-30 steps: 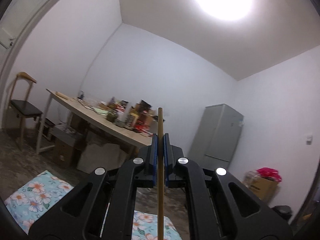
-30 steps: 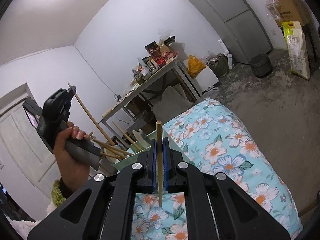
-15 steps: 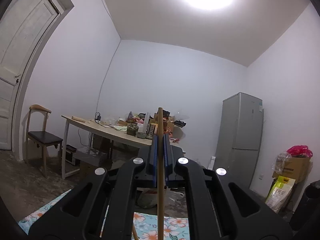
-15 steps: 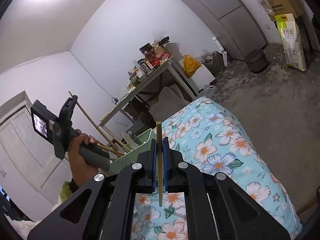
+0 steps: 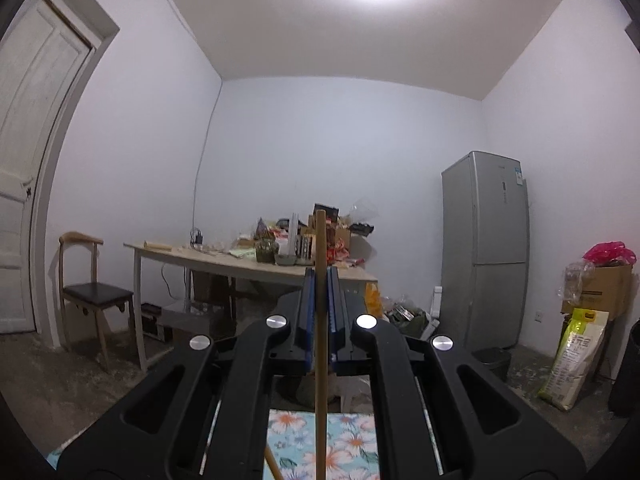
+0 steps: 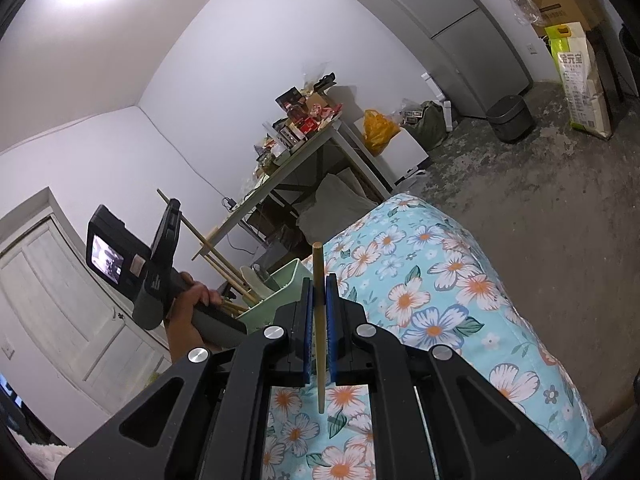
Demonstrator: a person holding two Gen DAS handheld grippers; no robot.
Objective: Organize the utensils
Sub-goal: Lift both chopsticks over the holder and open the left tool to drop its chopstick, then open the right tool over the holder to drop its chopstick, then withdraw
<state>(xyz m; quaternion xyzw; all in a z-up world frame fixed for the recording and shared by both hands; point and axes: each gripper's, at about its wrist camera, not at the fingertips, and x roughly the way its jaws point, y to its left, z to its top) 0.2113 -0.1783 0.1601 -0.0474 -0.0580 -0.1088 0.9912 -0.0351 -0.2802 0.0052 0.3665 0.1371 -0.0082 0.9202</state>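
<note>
Left gripper levels out and drops toward the bin, each gripper carrying one chopstick.

Compared with a second ago, the left gripper has rolled upright and sunk, bringing its chopstick nearer the pale green utensil bin; I judge a drop-in comes next. Its fingers are clamped on the thin, round, light-brown wooden stick. The right gripper has kept still, fingers clamped on a matching chopstick above the floral bedspread. More chopsticks lean in the bin.
</note>
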